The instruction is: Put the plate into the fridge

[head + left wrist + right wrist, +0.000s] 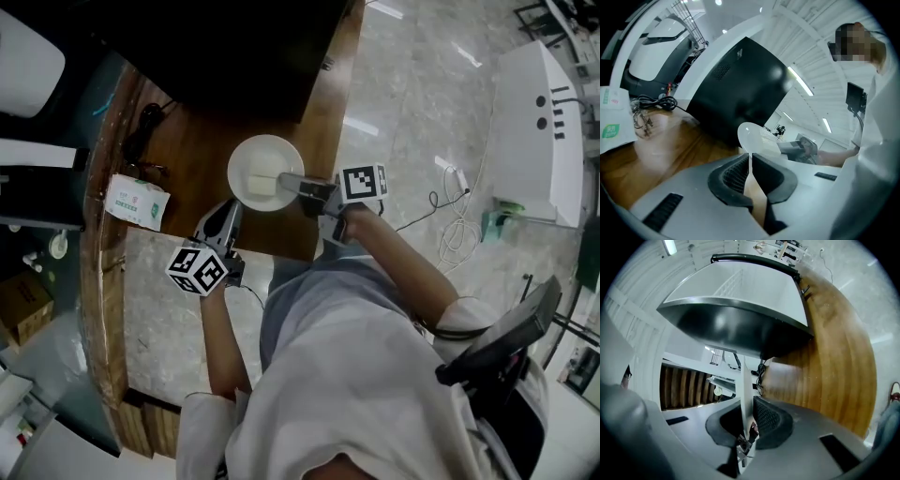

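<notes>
White plate [265,169] is held in the air over the near edge of the brown wooden worktop [187,159], face up in the head view, gripped on two sides of its rim. Right gripper [286,181]: jaws closed on the plate's right rim. In the right gripper view the plate [744,380] stands edge-on between the two dark pads of that gripper [746,404], pinched there. Left gripper [230,208]: jaws closed on the lower-left rim. In the left gripper view a thin white edge of the plate [749,135] runs down between the nearly touching jaws of that gripper [750,159]. A large black box [216,47] stands just behind the plate on the worktop. To the plate's left a white-and-green tissue pack [138,202] lies on the wood, well apart. A black cable [143,124] lies coiled beyond it. Pale marble-patterned floor [422,94] lies to the right of the worktop.
</notes>
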{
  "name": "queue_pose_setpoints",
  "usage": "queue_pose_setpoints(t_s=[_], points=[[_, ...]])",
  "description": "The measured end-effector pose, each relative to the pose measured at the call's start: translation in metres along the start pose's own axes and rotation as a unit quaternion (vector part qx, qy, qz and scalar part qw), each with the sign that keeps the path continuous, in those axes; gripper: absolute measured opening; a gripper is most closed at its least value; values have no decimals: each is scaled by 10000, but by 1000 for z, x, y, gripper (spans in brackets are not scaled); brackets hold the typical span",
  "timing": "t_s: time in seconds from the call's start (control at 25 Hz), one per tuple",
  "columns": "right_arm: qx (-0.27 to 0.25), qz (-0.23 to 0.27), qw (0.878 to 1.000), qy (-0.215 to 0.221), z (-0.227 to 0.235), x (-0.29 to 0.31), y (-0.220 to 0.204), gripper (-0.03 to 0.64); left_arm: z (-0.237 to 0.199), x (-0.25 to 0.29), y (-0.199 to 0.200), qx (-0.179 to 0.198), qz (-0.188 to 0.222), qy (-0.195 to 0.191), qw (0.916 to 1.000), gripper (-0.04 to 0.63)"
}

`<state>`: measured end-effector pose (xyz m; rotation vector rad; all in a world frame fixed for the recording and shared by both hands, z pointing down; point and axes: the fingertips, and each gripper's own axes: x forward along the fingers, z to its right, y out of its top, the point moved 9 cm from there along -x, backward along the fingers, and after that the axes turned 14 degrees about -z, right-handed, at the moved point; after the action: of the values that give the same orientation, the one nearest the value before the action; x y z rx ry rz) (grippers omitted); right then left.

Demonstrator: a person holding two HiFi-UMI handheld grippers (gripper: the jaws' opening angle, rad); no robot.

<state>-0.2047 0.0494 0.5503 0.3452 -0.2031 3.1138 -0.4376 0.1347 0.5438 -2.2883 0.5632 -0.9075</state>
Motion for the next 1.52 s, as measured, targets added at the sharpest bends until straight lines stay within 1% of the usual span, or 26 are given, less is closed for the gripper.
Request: queue_pose_setpoints(t_s=[0.16, 0.28, 0.36, 0.44, 0.52, 0.68, 0.76, 0.8, 0.84, 0.92, 0.96, 1.04, 1.08, 1.2, 1.24, 1.32, 1.4, 1.52], points=[[-92, 184, 9998, -19, -2, -49, -1, 32, 44, 29, 7, 588, -168, 59, 9981, 29], [-133, 320, 9994, 85, 3, -93, -6, 32, 84, 58, 8, 895, -276, -85, 9956, 28], [-124, 397, 9991, 107, 9, -129, -9, 32, 113, 81, 8, 1064, -310, -106, 9938, 26], [-76, 477, 9988, 76, 16, -168, -12, 32, 145, 104, 8, 1220, -324, -43, 9920, 21], [-71, 582, 9982, 151, 21, -210, -14, 32, 179, 128, 5, 1334, -326, -27, 9905, 20], [-149, 798, 9961, 351, 40, -323, -13, 32, 266, 198, -2, 1540, -232, -37, 9878, 20], [-128, 824, 9961, 294, 49, -376, -14, 32, 306, 230, -5, 1725, -194, 33, 9848, 20], [-117, 824, 9962, 257, 50, -396, -15, 32, 321, 241, -6, 1755, -178, 50, 9843, 19], [-123, 830, 9962, 246, 50, -414, -15, 32, 334, 251, -5, 1709, -149, 43, 9852, 18], [-136, 868, 9956, 317, 47, -447, -12, 32, 354, 268, 0, 1508, -30, 34, 9886, 18], [-149, 884, 9950, 445, 44, -462, -10, 32, 362, 276, 4, 1432, 65, 91, 9896, 18], [-262, 851, 9937, 683, 34, -488, -6, 32, 376, 283, 11, 1374, 300, 298, 9896, 18], [-338, 815, 9938, 678, 31, -499, -5, 32, 382, 285, 15, 1371, 413, 391, 9889, 18], [-392, 743, 9961, 268, 30, -531, 7, 32, 400, 295, 28, 1485, 633, 617, 9850, 18], [-424, 733, 9960, 278, 29, -538, 15, 32, 405, 301, 32, 1547, 661, 696, 9833, 18], [-507, 705, 9952, 444, 26, -547, 36, 32, 412, 315, 39, 1659, 680, 876, 9799, 18], [-576, 657, 9945, 585, 23, -550, 64, 32, 416, 331, 52, 1789, 724, 1094, 9751, 18], [-527, 523, 9957, 554, 17, -543, 113, 32, 414, 349, 80, 1832, 919, 1372, 9691, 18]])
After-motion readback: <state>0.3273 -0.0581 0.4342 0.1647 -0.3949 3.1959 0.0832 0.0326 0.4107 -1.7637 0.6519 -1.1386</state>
